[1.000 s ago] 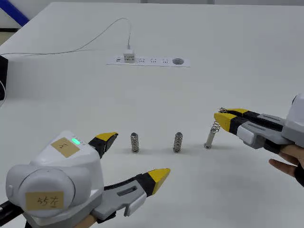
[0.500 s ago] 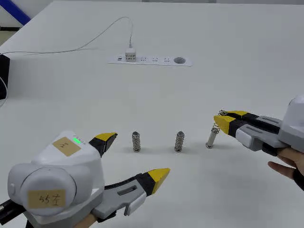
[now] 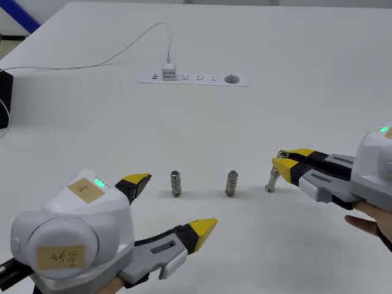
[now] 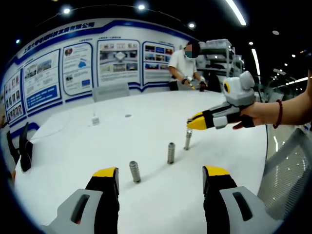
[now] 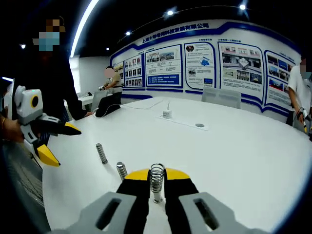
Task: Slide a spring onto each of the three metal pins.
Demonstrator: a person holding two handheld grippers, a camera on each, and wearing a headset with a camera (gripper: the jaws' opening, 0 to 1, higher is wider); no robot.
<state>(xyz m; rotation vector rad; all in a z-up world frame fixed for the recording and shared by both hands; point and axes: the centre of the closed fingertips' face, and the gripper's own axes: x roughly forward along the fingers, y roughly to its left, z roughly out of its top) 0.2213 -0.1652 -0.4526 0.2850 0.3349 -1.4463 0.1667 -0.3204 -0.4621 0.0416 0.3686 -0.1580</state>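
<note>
As the head view showed, the right gripper (image 3: 283, 161) pinched the last spring (image 3: 281, 154) atop the leaning third pin (image 3: 270, 184) below its tips, the two pins (image 3: 231, 182) beyond already sprung. In the left gripper view the left gripper (image 4: 161, 173) gaped empty; in the right gripper view, the last spring (image 5: 156, 171) looked ready to be pushed down, then released

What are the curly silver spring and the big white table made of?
The curly silver spring, pinched in the right gripper, looks like thin bare steel wire: grey, shiny coils with gaps. The big white table looks like smooth matte laminate or painted board: soft shadows, no sharp reflections. I can't tell which.
</note>
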